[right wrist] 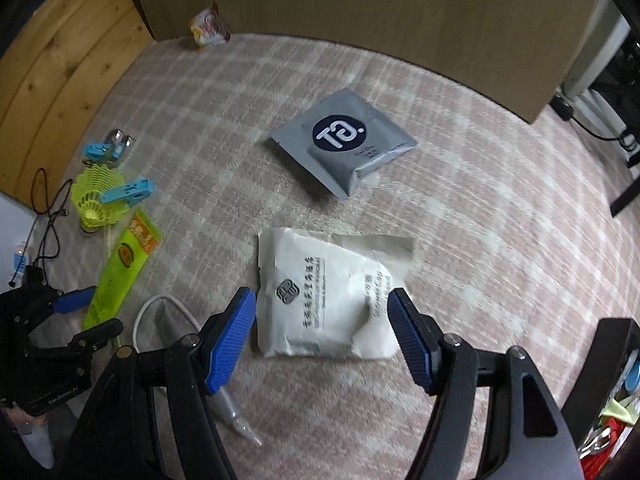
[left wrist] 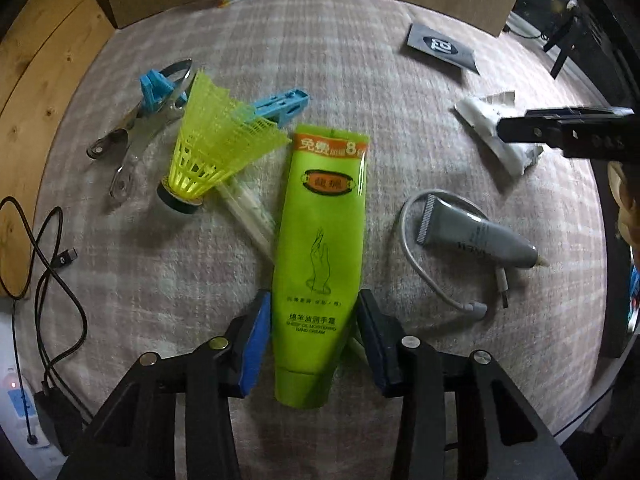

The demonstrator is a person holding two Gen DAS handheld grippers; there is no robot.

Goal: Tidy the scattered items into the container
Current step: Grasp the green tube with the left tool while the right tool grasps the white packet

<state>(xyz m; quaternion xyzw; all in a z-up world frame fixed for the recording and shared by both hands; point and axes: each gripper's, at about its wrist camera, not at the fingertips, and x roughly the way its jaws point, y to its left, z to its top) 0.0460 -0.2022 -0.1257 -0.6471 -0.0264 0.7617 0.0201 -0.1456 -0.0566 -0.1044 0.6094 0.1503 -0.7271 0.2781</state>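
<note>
My left gripper (left wrist: 314, 344) is open, its blue pads either side of the lower end of a lime-green hand cream tube (left wrist: 320, 248) lying on the checked cloth. A yellow shuttlecock (left wrist: 212, 152), blue clips (left wrist: 280, 106) and a metal clamp (left wrist: 132, 140) lie to its left; a grey tube (left wrist: 476, 236) and a white cable (left wrist: 416, 256) to its right. My right gripper (right wrist: 322, 336) is open, straddling a white sachet (right wrist: 324, 300). A grey foil packet (right wrist: 344, 140) lies beyond it. The green tube (right wrist: 120, 268) and left gripper (right wrist: 86, 312) show at the left.
A cardboard box (right wrist: 360, 8) stands at the back, with a small snack packet (right wrist: 208, 28) by its left corner. Black cables (left wrist: 44, 264) and a power strip (left wrist: 20, 404) lie off the cloth's left edge. Wooden floor (right wrist: 52, 64) shows at the left.
</note>
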